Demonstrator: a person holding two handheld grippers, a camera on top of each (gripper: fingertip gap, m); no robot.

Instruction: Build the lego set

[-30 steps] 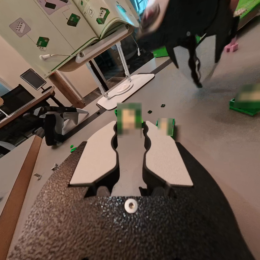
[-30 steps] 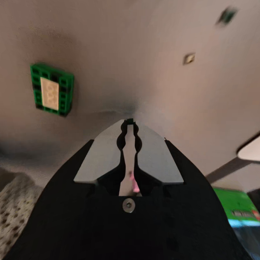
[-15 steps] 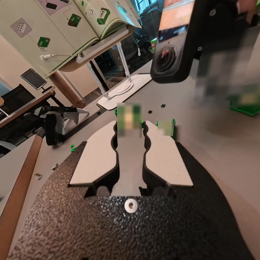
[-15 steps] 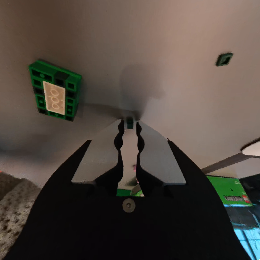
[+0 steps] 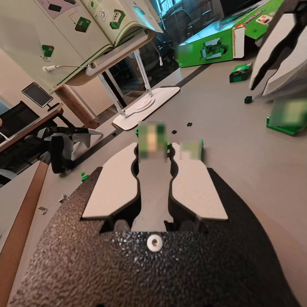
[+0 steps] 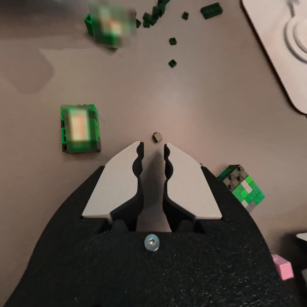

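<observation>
My left gripper (image 5: 153, 147) rests low over the grey table, its jaws a block's width apart and shut on a green block assembly (image 5: 152, 141) at the tips. A second green block (image 5: 191, 149) lies just right of it. My right gripper (image 6: 153, 146) is open and empty, pointing down at the table. It also shows in the left wrist view (image 5: 258, 90) at the upper right. A small dark piece (image 6: 157, 137) lies on the table just beyond its tips. A green block with a tan top (image 6: 79, 127) lies to its left.
An instruction booklet (image 5: 66, 25) stands on a white stand (image 5: 149, 103) at the back. Behind it is the green set box (image 5: 207, 46). A small green and grey build (image 6: 240, 187), a pink brick (image 6: 282, 269) and loose dark green pieces (image 6: 172, 63) lie around. The table edge runs along the left. My hands' fingertips stand some 20 cm from each other.
My right gripper has opened and no longer holds the small dark green piece; it has swung to a new spot over the table. My left gripper has not moved.
</observation>
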